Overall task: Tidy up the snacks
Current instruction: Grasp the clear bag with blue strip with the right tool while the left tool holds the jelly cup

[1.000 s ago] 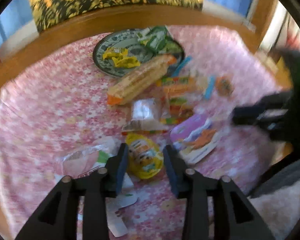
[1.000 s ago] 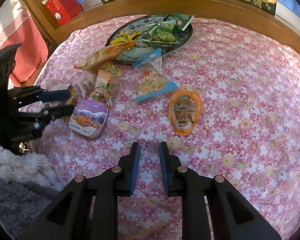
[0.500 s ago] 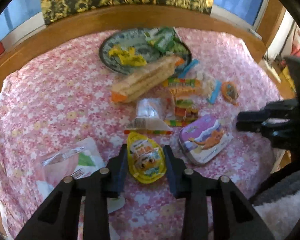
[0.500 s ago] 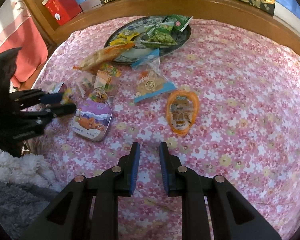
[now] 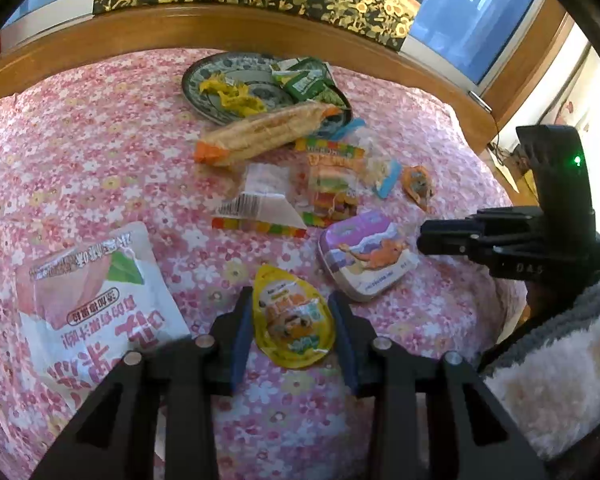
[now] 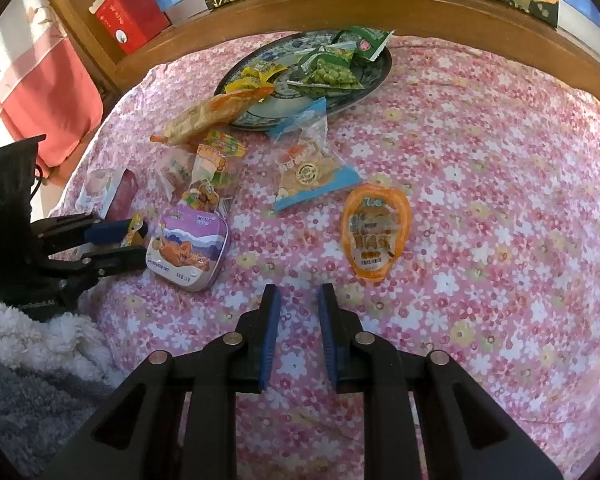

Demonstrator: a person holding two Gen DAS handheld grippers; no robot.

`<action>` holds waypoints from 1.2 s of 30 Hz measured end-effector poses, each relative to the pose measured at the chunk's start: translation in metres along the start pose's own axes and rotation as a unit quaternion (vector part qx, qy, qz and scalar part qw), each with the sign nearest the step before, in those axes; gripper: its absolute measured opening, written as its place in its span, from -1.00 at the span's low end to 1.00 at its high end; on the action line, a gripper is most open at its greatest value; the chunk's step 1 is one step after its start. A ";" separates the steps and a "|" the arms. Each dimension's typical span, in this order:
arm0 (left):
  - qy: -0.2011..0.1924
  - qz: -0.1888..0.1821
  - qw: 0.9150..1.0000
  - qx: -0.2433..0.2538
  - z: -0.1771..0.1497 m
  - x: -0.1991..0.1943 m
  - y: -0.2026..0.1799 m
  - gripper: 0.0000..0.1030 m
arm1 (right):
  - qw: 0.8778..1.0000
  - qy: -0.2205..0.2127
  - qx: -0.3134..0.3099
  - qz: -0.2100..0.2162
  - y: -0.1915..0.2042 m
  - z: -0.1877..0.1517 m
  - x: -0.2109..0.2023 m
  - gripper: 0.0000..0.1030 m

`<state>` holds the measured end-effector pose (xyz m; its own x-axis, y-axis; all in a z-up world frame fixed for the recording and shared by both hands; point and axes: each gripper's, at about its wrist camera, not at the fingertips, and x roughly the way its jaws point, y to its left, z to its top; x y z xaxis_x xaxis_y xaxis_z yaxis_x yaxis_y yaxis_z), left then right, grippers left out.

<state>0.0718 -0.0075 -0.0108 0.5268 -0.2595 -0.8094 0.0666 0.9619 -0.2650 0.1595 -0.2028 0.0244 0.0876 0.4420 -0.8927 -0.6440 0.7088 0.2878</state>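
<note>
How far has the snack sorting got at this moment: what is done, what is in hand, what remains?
Done: green packets and yellow sweets lie on the plate. In hand: the left gripper brackets the yellow pouch, not visibly clamped. Left: the purple tin, orange pouch, biscuit bag and others on the cloth. The right gripper is open, empty.

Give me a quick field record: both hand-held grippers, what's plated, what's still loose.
left hand-held gripper: jaws either side of the yellow pouch; contact unclear
right hand-held gripper: open, holding nothing, over bare cloth
plate: green packets and yellow candies on it
long cracker pack: one end resting on the plate rim
loose on cloth: mint tin, orange pouch, blue-edged bag, pink-white bag
</note>
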 end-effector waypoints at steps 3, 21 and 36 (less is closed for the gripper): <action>0.001 -0.004 1.000 -0.002 -0.001 -0.003 0.002 -0.25 | 1.000 -0.005 -0.005 -0.006 0.002 0.004 -0.001 -0.59; 0.004 -0.020 1.000 -0.004 0.002 -0.002 0.006 -0.22 | 0.996 -0.031 -0.072 -0.029 0.023 0.091 0.033 -0.50; 0.004 -0.022 1.000 -0.002 0.004 -0.002 0.007 -0.21 | 0.999 -0.007 -0.020 0.029 -0.011 0.084 0.028 -0.66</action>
<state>0.0741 -0.0003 -0.0090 0.5166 -0.3018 -0.8012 0.0853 0.9493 -0.3026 0.2332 -0.1522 0.0255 0.0601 0.4903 -0.8695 -0.6776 0.6596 0.3251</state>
